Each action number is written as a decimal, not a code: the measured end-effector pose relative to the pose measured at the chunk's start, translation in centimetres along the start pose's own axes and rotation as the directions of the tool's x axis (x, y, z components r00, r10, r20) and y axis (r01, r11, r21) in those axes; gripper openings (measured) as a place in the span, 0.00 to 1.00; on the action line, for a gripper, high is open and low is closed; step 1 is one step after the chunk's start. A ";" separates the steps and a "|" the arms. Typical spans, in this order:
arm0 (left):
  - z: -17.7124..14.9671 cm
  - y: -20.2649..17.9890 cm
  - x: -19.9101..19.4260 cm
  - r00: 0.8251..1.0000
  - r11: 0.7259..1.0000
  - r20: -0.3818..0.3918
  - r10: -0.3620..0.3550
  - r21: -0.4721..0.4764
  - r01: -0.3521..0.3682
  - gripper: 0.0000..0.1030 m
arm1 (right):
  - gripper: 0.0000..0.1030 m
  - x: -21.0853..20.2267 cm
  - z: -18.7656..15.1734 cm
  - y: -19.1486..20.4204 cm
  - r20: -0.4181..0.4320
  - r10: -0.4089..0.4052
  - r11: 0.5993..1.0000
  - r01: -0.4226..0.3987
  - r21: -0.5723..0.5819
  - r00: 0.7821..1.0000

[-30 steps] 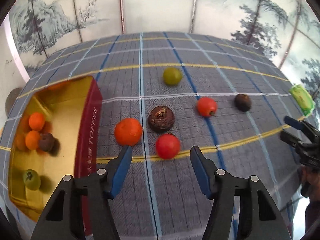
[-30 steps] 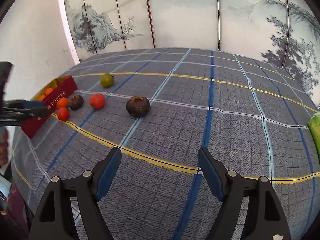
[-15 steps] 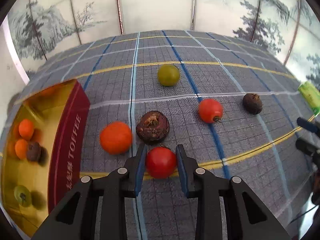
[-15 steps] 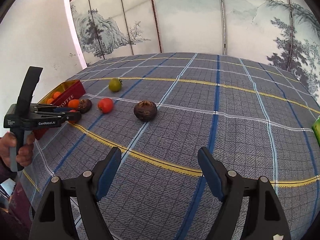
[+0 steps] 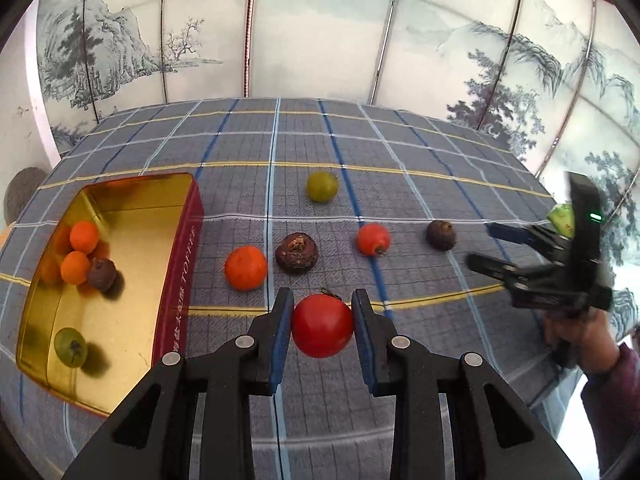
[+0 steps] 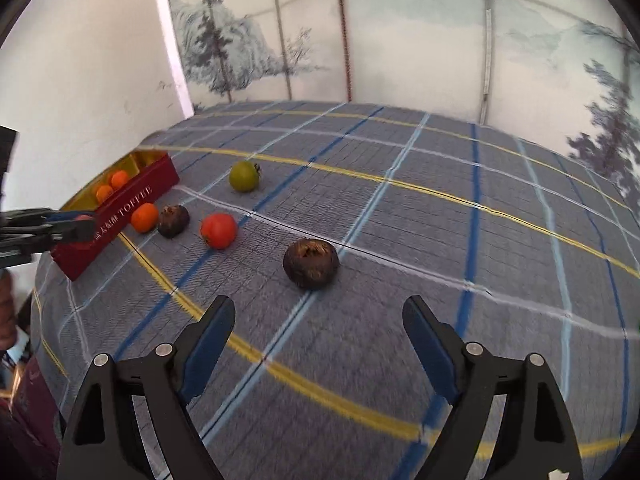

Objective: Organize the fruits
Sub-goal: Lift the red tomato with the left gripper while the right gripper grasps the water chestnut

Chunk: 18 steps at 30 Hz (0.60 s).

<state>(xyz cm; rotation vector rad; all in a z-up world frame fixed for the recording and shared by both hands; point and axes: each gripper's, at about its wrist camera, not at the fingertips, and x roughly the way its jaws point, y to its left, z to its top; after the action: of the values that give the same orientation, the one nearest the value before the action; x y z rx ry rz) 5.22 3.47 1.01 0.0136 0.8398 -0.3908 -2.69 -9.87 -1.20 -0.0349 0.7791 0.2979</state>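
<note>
My left gripper is shut on a red tomato and holds it just above the cloth, right of the red toffee tin. The tin holds two orange fruits, a brown fruit and a green one. On the cloth lie an orange, a large brown fruit, a second red tomato, a small brown fruit and a green fruit. My right gripper is open and empty, just short of the small brown fruit. The left gripper also shows at the left edge.
The table wears a grey plaid cloth with yellow and blue lines. A painted folding screen stands behind it. A green packet lies at the table's right edge. The table edge curves close on the right and near sides.
My left gripper closed on the red tomato and has lifted it slightly. My right gripper moved forward and left towards the small brown fruit, still open.
</note>
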 end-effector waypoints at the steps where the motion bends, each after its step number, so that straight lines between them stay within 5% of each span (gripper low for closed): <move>1: -0.1 -0.2 -0.4 1.000 1.000 0.005 0.000 0.003 0.000 0.30 | 0.81 0.7 0.5 0.1 -0.011 -0.002 1.000 0.002 -0.010 1.000; 9: -0.2 0.8 -3.1 0.999 1.000 0.033 0.025 -0.008 -0.024 0.30 | 0.63 4.9 2.5 0.0 -0.092 -0.027 0.998 0.022 -0.053 0.995; 13: -0.6 3.4 -4.5 0.997 0.996 0.038 0.069 -0.062 -0.067 0.30 | 0.38 5.9 2.8 0.2 -0.125 -0.025 0.999 0.019 -0.049 0.992; 18: -1.2 7.7 -6.0 0.985 0.981 0.031 0.170 -0.100 -0.166 0.30 | 0.35 3.5 1.5 0.5 -0.093 -0.010 1.000 0.010 0.002 0.996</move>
<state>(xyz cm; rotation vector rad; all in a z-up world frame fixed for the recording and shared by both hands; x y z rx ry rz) 3.39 12.84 3.43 -0.0128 0.8108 -0.1904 0.61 -8.33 -2.55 -0.0507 0.8710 0.2874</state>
